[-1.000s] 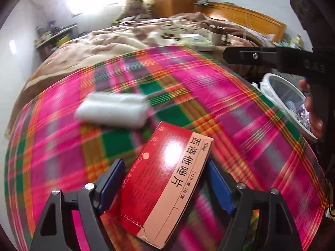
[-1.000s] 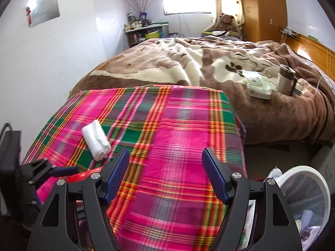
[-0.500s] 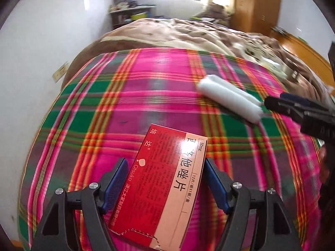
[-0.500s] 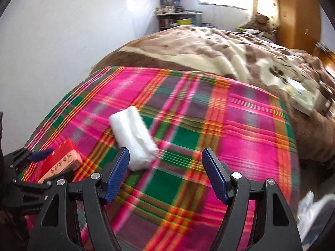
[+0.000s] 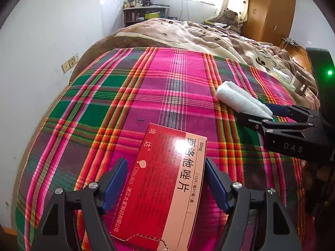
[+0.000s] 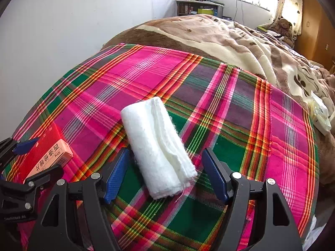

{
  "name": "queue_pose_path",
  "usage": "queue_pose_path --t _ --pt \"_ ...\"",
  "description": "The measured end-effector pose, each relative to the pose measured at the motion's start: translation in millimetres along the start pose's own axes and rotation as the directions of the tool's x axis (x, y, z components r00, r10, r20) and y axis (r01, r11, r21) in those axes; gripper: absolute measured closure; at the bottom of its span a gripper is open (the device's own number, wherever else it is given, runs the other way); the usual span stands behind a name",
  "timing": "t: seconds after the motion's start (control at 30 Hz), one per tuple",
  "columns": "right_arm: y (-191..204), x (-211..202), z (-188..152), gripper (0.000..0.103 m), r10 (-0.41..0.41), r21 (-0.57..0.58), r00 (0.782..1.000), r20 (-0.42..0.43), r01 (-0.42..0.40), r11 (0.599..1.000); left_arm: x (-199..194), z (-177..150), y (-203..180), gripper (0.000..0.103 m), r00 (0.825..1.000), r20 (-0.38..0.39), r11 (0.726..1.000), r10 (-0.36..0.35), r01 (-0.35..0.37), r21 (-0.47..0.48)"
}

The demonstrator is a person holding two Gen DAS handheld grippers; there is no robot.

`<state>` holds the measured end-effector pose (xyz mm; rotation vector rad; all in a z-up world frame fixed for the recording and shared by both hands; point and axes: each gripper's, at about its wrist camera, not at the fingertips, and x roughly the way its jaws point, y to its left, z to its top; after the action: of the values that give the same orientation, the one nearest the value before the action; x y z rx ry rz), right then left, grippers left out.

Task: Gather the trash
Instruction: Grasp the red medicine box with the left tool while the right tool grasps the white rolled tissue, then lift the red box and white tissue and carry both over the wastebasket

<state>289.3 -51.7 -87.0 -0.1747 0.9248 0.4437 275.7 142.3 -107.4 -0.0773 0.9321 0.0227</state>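
A red and pink medicine box (image 5: 167,188) lies flat on the pink and green plaid blanket (image 5: 167,96). My left gripper (image 5: 165,179) is shut on it, a blue pad against each long side. In the right wrist view the same box (image 6: 46,146) sits at the far left inside the left gripper (image 6: 39,159). A rolled white cloth (image 6: 157,144) rests on the plaid a little to the right of the box. My right gripper (image 6: 165,173) is open and straddles the roll's near end, its pads clear of the cloth. The left wrist view shows this roll (image 5: 236,98) at the right gripper (image 5: 257,110).
The plaid blanket covers the foot of a bed, with a brown and cream fleece blanket (image 6: 230,39) beyond it. A white wall (image 5: 52,41) runs close along the left. A tissue pack (image 6: 320,115) lies on the fleece at right. A wooden wardrobe (image 5: 270,10) stands at the back.
Both views have swung left, away from the white bin. The right gripper came down over the white roll, which now lies between its jaws. The red box stayed in the left gripper.
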Motion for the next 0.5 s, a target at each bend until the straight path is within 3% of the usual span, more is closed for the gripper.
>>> queue_pose_path --t 0.07,0.13,0.3,0.5 --pt "3 0 0 0.031 -0.014 -0.015 1.0 -0.003 0.014 1.0 -1 -1 2 0.029 1.0 -0.005 1.0 0.004 -0.004 -0.005" --pt "6 -1 -1 0.047 -0.018 -0.025 1.0 0.002 0.018 1.0 -2 -2 3 0.029 1.0 -0.007 1.0 0.003 -0.003 -0.01" --pt "8 -5 -4 0.069 -0.022 -0.018 1.0 0.012 0.022 1.0 -6 -6 1 0.032 1.0 0.0 1.0 0.003 -0.003 -0.015" --pt "8 -26 -18 0.076 0.007 0.025 0.999 0.038 -0.008 1.0 -17 -12 0 0.035 0.999 0.013 0.999 -0.035 0.036 -0.027"
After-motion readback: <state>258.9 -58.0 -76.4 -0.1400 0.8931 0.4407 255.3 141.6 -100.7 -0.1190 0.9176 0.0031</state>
